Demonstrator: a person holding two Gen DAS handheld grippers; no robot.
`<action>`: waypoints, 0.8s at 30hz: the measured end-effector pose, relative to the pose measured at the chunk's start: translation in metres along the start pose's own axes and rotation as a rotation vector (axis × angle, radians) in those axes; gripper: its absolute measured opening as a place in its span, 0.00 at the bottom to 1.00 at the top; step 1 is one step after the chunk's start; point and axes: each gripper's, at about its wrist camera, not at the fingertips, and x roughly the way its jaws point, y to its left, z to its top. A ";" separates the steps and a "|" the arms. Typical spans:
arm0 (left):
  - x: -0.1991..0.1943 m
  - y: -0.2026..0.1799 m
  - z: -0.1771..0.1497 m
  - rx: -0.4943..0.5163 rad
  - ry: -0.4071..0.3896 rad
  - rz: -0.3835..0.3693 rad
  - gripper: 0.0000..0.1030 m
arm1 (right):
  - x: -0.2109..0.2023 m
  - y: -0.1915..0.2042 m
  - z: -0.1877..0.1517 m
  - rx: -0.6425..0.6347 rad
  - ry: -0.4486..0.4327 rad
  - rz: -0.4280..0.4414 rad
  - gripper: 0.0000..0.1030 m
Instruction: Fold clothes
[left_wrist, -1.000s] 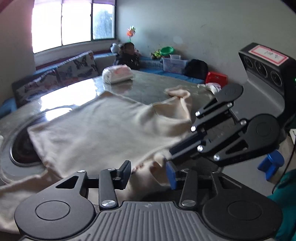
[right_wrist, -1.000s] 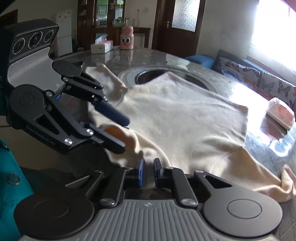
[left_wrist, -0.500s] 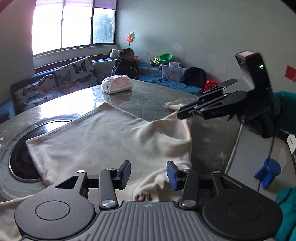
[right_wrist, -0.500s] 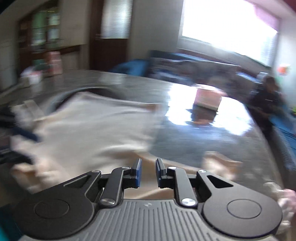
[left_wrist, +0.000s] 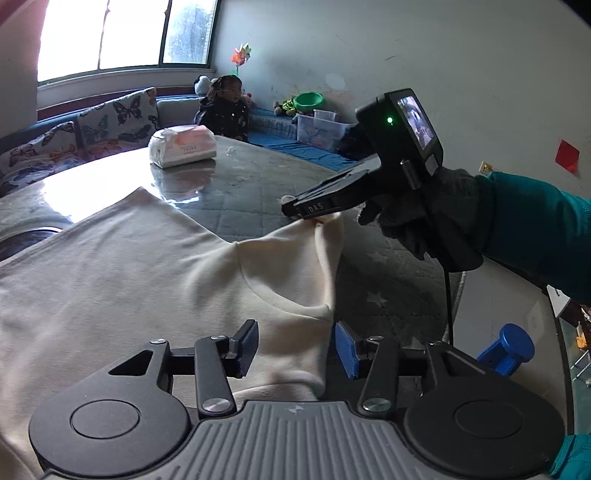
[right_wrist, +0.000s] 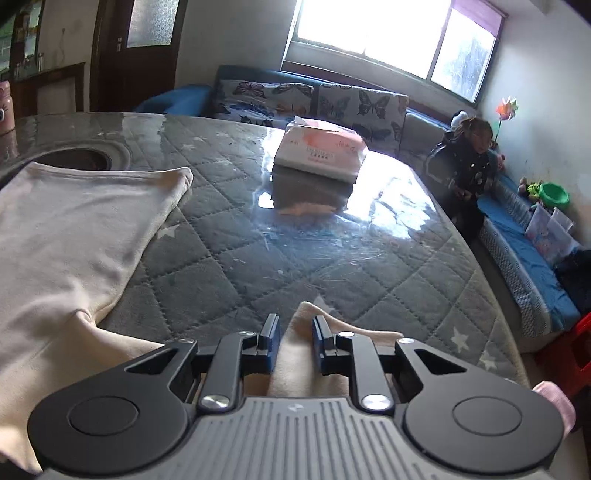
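The cream top (left_wrist: 122, 273) lies flat on the counter (right_wrist: 295, 240), the right tongs (right_wrist: 294, 334) pinch its sleeve (right_wrist: 295, 354) at the right, the left tongs (left_wrist: 295, 345) hang open above its near edge, so next, I think, the sleeve gets folded across.

Cream garment (left_wrist: 122, 280) spread flat on quilted table (left_wrist: 373, 273); sleeve end pinched in right gripper (left_wrist: 295, 208). Left gripper (left_wrist: 295, 349) jaws apart, just been opening, over shoulder edge.
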 end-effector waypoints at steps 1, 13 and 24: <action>0.001 -0.001 -0.001 0.002 0.004 -0.001 0.49 | -0.001 0.000 0.000 -0.002 -0.004 -0.011 0.08; 0.006 -0.003 -0.007 0.012 0.022 -0.012 0.51 | -0.063 -0.060 -0.039 0.212 -0.079 -0.196 0.04; 0.007 -0.009 -0.006 0.020 0.027 -0.015 0.52 | -0.064 -0.066 -0.056 0.253 -0.061 -0.158 0.14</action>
